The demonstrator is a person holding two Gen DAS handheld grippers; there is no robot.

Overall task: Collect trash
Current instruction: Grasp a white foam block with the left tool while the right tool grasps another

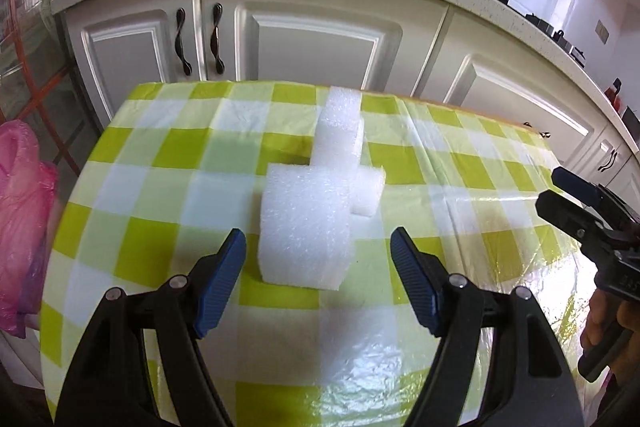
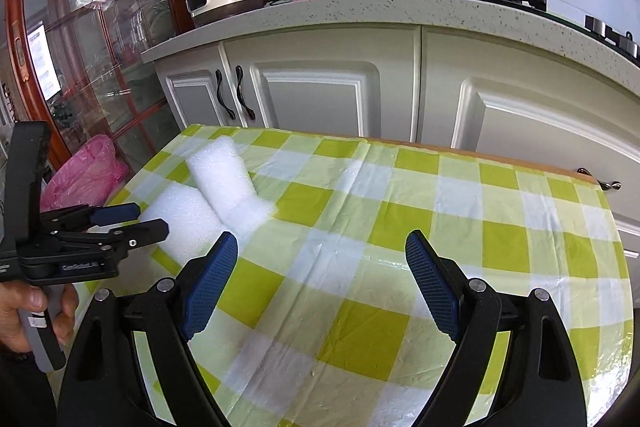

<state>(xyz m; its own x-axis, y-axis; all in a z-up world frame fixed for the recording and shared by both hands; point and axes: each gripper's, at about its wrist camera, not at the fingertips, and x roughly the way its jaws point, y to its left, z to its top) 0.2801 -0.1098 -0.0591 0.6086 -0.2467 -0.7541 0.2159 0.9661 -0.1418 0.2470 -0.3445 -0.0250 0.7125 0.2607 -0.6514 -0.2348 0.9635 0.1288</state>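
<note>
Left wrist view: the left gripper (image 1: 318,241) is held with jaws spread wide, empty, lined up on the near foam block (image 1: 306,223), judged ready for a grasp.
Trash location: two white foam pieces are laid touching on the checked tablecloth (image 1: 460,163); the long foam piece (image 1: 340,125) lies behind.
Right gripper (image 2: 322,255): held apart, empty, above bare cloth.
Pink bag (image 1: 20,219): hung beside the table, probably for the trash.
Writing: lettering on the left gripper body is too blurred to read.

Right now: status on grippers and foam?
Left gripper open, lined up on near foam block. Right gripper open, empty. Second foam piece leaning across it. Nothing blocking.
</note>
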